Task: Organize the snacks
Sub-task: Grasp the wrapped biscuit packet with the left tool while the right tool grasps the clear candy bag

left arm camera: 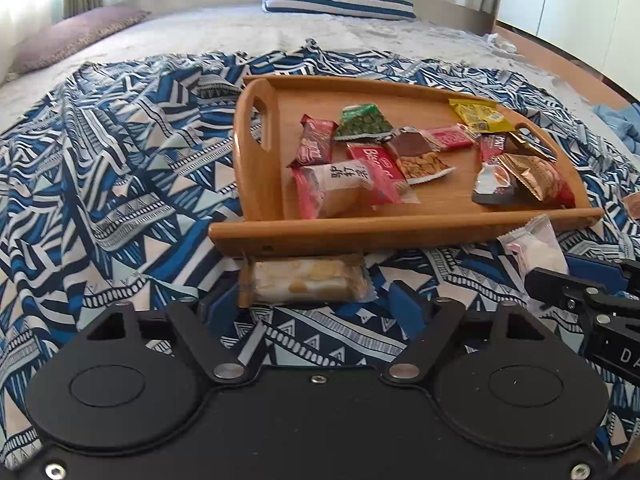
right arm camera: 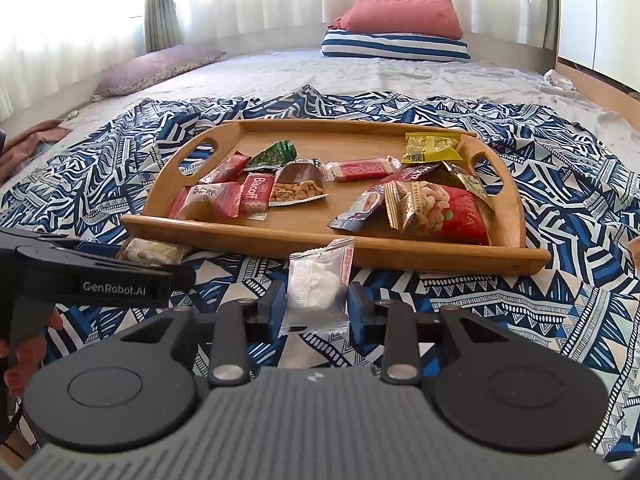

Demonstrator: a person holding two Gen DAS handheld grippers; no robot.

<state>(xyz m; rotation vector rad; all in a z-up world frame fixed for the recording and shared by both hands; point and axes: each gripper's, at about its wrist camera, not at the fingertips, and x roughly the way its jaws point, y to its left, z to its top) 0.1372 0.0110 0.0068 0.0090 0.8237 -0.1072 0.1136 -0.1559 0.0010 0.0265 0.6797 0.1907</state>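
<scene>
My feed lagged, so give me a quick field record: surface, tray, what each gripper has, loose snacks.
surface: patterned blue cloth on a bed
tray: wooden tray holding about a dozen snack packets
right gripper: shut on clear white-filled packet, near the tray's front rim
left gripper: open, jaws around biscuit packet, not gripping it
loose snacks: both packets are outside the tray

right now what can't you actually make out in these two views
- Left wrist view: whether the left claw grips the clear-wrapped pale biscuit packet; its blue fingertips are mostly hidden by the packet and the claw's body.
- Both views: an orange-brown item, cut off by the right edge.
- Right wrist view: small print on the yellow sachet, too small.
</scene>
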